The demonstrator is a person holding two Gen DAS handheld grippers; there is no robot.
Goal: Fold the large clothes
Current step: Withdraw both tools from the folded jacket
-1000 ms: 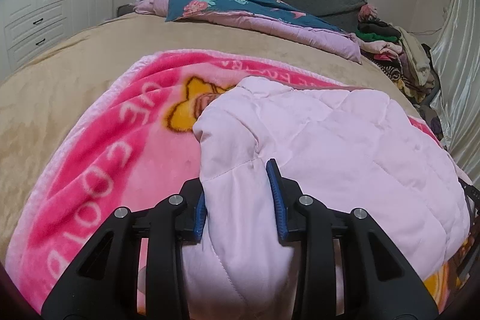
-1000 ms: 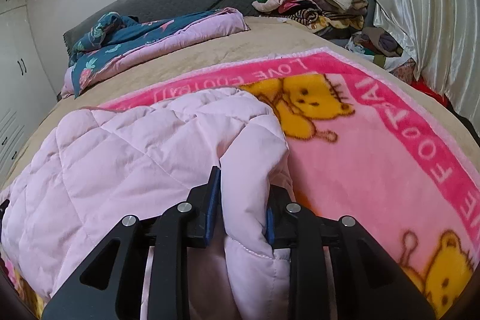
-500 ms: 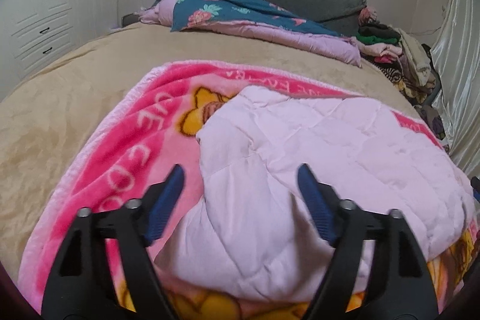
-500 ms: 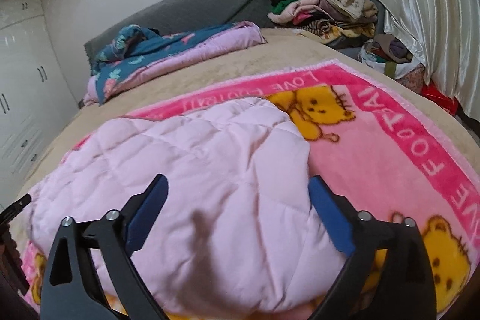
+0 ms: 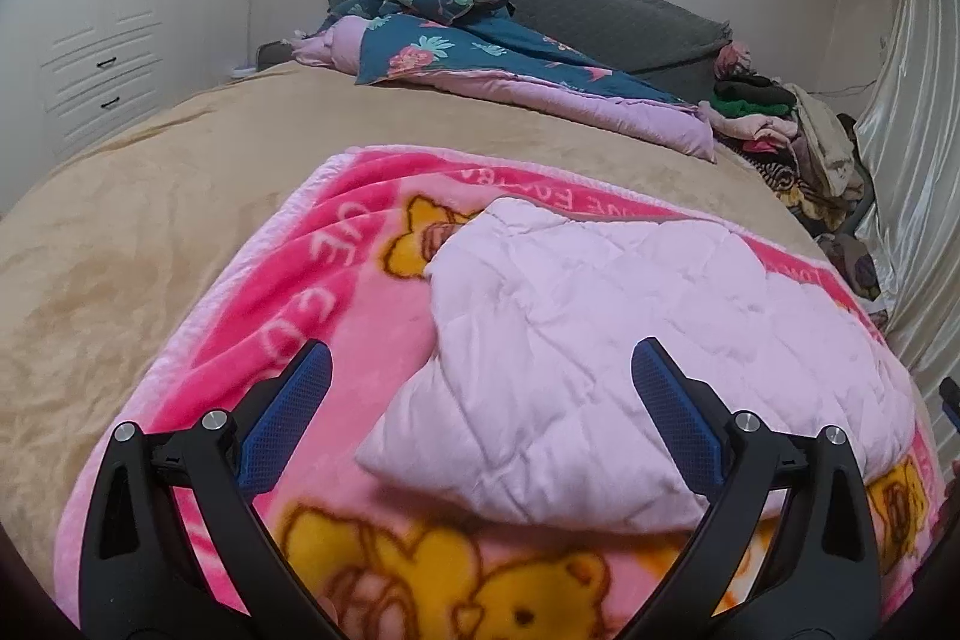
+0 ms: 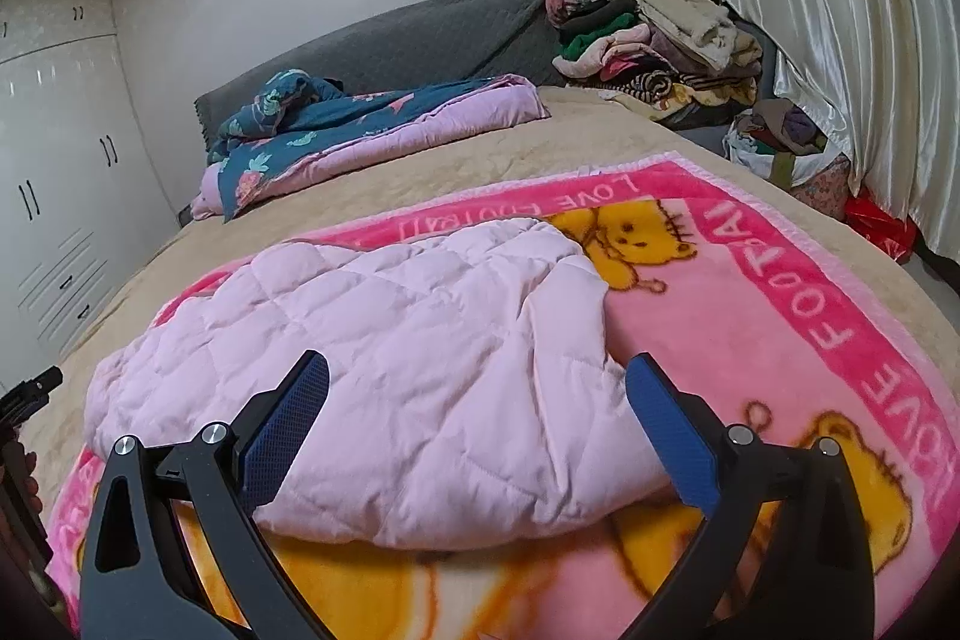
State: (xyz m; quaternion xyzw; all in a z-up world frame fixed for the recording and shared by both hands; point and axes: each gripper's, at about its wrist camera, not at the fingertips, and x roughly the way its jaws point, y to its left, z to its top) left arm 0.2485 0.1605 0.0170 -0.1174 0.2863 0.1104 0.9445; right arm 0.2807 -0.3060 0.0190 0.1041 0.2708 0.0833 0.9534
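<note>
The pink quilted garment (image 5: 600, 340) lies crosswise just beyond both spread, empty claws: left claw (image 5: 480, 400) nearer its left end, right claw (image 6: 477, 400) (seemingly) its right.

Left tongs (image 5: 480, 388) opening, clear above pale pink quilted garment (image 5: 600, 352), on pink blanket (image 5: 336, 292)
</note>
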